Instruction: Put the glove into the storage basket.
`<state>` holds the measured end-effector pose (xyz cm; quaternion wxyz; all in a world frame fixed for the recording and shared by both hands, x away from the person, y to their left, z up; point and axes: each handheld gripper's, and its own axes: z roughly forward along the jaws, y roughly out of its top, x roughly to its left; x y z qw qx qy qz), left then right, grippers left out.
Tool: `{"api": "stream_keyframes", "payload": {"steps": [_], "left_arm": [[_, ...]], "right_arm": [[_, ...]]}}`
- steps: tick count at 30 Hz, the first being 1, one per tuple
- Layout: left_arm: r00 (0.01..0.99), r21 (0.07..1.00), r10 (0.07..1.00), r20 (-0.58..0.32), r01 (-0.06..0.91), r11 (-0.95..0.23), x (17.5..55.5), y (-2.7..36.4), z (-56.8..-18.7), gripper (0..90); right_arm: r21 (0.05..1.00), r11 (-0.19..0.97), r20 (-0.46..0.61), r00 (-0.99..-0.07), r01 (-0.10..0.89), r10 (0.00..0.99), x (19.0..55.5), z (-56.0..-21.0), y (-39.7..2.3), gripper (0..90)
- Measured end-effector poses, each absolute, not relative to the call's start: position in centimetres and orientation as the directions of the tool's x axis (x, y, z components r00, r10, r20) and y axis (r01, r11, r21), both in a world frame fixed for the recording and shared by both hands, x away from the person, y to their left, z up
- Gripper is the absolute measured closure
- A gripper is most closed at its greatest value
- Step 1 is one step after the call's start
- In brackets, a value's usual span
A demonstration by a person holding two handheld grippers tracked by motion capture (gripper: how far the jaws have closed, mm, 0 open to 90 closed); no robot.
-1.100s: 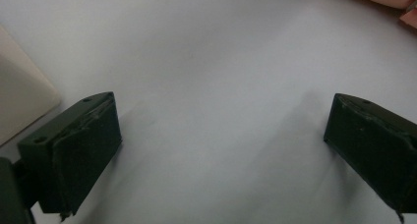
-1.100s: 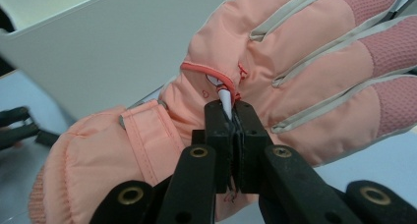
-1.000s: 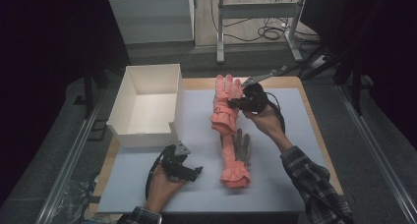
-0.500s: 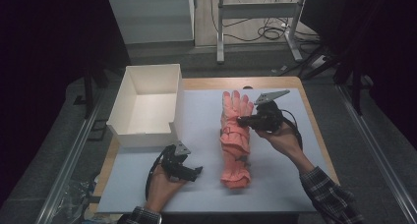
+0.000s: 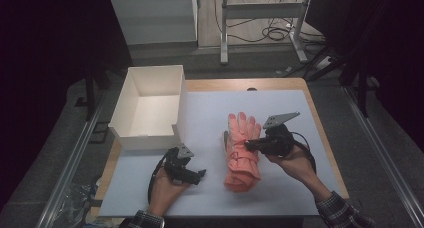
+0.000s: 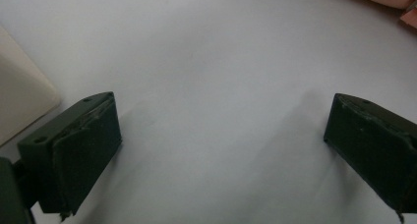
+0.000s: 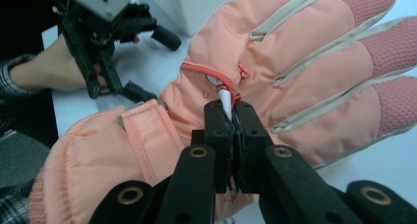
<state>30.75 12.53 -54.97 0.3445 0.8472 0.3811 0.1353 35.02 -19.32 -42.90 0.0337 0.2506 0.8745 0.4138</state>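
On a white mat (image 5: 310,188) covering a wooden table (image 5: 320,113), a pair of salmon-pink ski gloves (image 5: 241,150) is seen lying stacked near the middle, fingers pointing to the far side and cuffs toward the near edge. The right gripper (image 5: 248,145) is held at the gloves' right side, its jaws pressed together on a small white tag (image 7: 225,100) at the upper glove's wrist, beside a red loop (image 7: 206,71) and a strap (image 7: 142,135). The left gripper (image 5: 201,175) is held low over the mat to the left of the gloves and apart from them, its jaws spread wide with nothing between them; bare mat is seen between the two pads (image 6: 83,155). An open white box (image 5: 150,108) is placed at the far left, partly overhanging the mat's left edge. Plaid sleeves (image 5: 340,213) are visible at the near edge.
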Motion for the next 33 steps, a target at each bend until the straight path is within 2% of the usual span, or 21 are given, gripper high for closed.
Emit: {"api": "stream_keyframes", "payload": {"steps": [4, 14, 18, 22, 27, 33], "left_arm": [[0.673, 0.687, 0.739, -0.031, 0.552, -0.473, 30.8, 12.5, -55.0, 0.5], [0.673, 0.687, 0.739, -0.031, 0.551, -0.473, 30.8, 12.5, -55.0, 0.5], [0.674, 0.687, 0.738, -0.029, 0.550, -0.475, 30.8, 12.5, -55.0, 0.5], [0.674, 0.687, 0.738, -0.029, 0.550, -0.475, 30.8, 12.5, -55.0, 0.5], [0.669, 0.691, 0.743, -0.034, 0.553, -0.466, 30.7, 12.5, -55.0, 0.5], [0.670, 0.688, 0.742, -0.036, 0.555, -0.468, 30.7, 12.5, -55.0, 0.5]], "right_arm": [[0.735, 0.531, 0.158, -0.868, 0.421, 0.470, 34.9, -44.0, -19.3, 85.9], [0.701, 0.576, 0.103, -0.858, 0.421, 0.503, 34.9, -46.9, -17.8, 83.6], [0.687, 0.575, 0.121, -0.850, 0.444, 0.512, 35.2, -47.8, -17.5, 82.1], [0.683, 0.579, 0.120, -0.850, 0.446, 0.514, 35.2, -47.9, -17.5, 78.6], [0.703, 0.562, 0.108, -0.847, 0.435, 0.521, 35.0, -47.3, -17.8, 66.8], [0.743, 0.517, 0.106, -0.837, 0.425, 0.536, 34.7, -45.9, -18.3, 59.5]]}}
